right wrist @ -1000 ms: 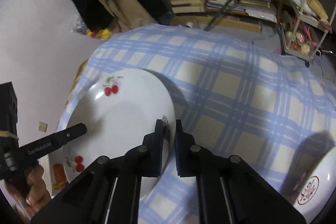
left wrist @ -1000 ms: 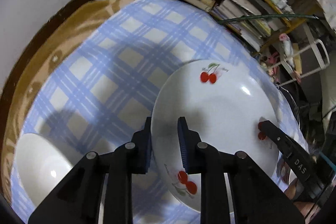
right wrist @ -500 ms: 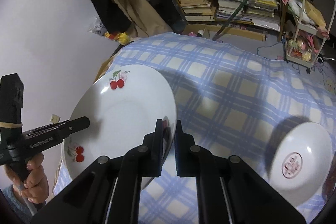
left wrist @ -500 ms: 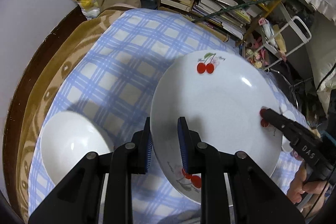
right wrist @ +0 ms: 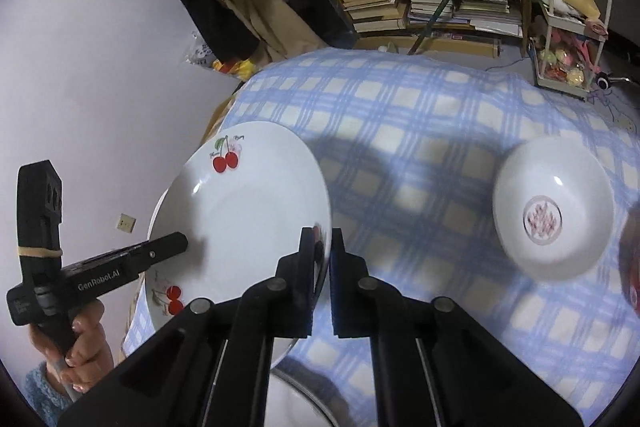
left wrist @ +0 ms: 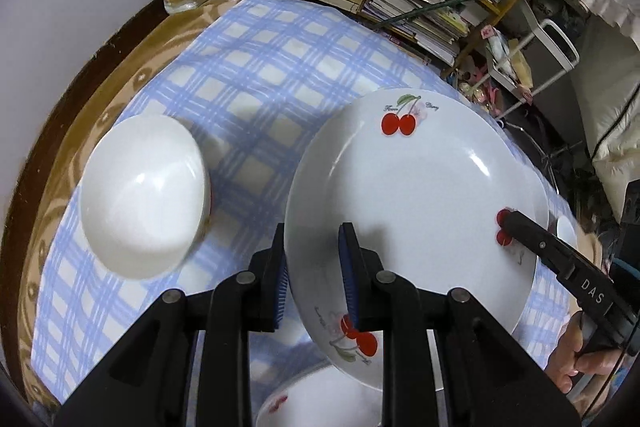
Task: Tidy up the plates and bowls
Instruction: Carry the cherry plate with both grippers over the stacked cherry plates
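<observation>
Left wrist view: the left tongs point steeply down and are clamped on the near-left rim of a cherry plate, one blue pad under the rim and one on its upper face. The plate is held clear above the worktop, which is covered in a blue checked cloth, and it tips slightly toward the camera. At the plate's far right edge the right tongs pinch the rim beside a cherry print, a hand holding their handle. Left of the plate, apart from it, a plain white bowl sits on the cloth. Directly beneath the tongs the rim of another cherry-printed dish shows at the bottom edge; this looks like the likely place to set the plate down.

Right wrist view: the right tongs are closed tight on the plate's right rim, aimed downward at a slant. Across the plate the left tongs grip the opposite rim, so both hands share the load evenly. To the right, well apart, a bowl with a red emblem rests on the cloth. A dish edge lies below the tongs, blurred.
</observation>
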`<state>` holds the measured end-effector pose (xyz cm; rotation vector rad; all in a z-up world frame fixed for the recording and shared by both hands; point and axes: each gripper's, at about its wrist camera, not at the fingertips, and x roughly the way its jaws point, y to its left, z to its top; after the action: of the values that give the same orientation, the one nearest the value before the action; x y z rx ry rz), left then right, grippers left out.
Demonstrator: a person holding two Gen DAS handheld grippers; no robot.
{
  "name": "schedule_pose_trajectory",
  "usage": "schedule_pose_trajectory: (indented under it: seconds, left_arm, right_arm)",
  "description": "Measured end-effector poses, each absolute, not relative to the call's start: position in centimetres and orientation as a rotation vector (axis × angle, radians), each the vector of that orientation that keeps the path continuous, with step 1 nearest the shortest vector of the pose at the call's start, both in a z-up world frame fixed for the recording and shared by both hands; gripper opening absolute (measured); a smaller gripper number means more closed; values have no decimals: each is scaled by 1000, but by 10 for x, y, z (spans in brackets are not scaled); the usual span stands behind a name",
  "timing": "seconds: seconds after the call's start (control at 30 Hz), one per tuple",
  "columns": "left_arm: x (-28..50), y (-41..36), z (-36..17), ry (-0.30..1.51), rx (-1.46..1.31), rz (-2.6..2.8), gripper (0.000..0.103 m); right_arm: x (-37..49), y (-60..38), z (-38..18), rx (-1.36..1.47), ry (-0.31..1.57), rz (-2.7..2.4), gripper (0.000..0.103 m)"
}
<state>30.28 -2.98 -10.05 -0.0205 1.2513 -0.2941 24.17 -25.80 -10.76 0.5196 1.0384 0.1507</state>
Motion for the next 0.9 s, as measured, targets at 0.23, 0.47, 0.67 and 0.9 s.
schedule_pose_trajectory:
  seconds: [0.23,0.47,0.67,0.9]
  left_arm:
    - [256,-23,-85,1220,33,-278,25]
    - [214,-6,-85,1222,-2,-279,25]
    - [180,5,-84,1217,-12,-276,25]
    - [149,16,-93,1224,-27,-266,25]
  right_arm:
    - [201,-248,-92,504,1003,159,8]
    - [166,-232,-86,469,996,180,8]
    - [134,-222,-85,457,989,193,8]
    - [104,-212,-93,455,989,197,8]
